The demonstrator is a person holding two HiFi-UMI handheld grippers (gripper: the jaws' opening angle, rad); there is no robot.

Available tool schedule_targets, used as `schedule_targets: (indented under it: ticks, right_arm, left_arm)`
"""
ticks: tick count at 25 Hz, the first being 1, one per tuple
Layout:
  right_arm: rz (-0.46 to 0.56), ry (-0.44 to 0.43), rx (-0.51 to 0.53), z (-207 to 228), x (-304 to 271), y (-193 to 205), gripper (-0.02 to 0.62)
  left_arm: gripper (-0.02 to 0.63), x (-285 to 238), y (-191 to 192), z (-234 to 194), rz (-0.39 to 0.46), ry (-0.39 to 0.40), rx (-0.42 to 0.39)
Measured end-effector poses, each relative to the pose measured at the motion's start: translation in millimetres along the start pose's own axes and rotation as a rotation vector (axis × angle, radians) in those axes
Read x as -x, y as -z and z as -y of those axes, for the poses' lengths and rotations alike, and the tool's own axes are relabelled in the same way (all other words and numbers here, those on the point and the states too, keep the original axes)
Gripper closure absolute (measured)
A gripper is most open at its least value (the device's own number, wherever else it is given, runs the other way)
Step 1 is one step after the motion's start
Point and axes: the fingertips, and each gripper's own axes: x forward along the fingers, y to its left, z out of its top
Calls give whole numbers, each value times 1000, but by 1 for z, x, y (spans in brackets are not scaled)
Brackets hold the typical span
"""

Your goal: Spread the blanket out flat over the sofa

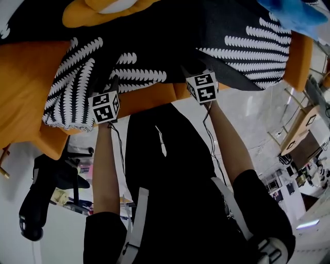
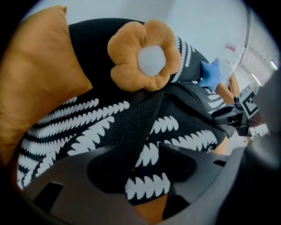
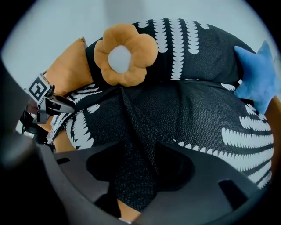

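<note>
A black blanket (image 1: 154, 51) with white fern print lies rumpled over the orange sofa (image 1: 26, 87), its front edge hanging at the seat front. My left gripper (image 1: 112, 82) is at that edge; in the left gripper view (image 2: 147, 162) its jaws stand wide with a strip of blanket (image 2: 109, 123) between them, pads not pressing. My right gripper (image 1: 193, 72) is a little to the right. Its jaws (image 3: 134, 165) are also apart around a dark fold of blanket (image 3: 197, 110). A crease runs from each gripper back towards the flower cushion (image 1: 103, 10).
The orange flower cushion (image 2: 144, 55) and a blue star cushion (image 3: 259, 79) rest on the blanket at the backrest. An orange pillow (image 2: 39, 79) sits at the left end. A black object (image 1: 41, 191) stands on the floor left; wooden furniture (image 1: 301, 126) stands right.
</note>
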Motion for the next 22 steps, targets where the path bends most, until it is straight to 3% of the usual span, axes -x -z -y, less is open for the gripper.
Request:
schedule_targets:
  ticks: [8, 14, 20, 22]
  right_arm:
    - [-12, 6, 17, 3, -9, -6, 370]
    - [-96, 38, 55, 11, -24, 7, 379]
    - [-97, 108, 0, 31, -21, 4, 560]
    - [-94, 95, 0, 29, -17, 3, 566]
  left_arm:
    - [380, -2, 2, -7, -8, -26, -17]
    - [380, 10, -5, -6, 9, -26, -28]
    - [380, 9, -5, -5, 11, -27, 0]
    - [380, 11, -5, -4, 15, -23, 3]
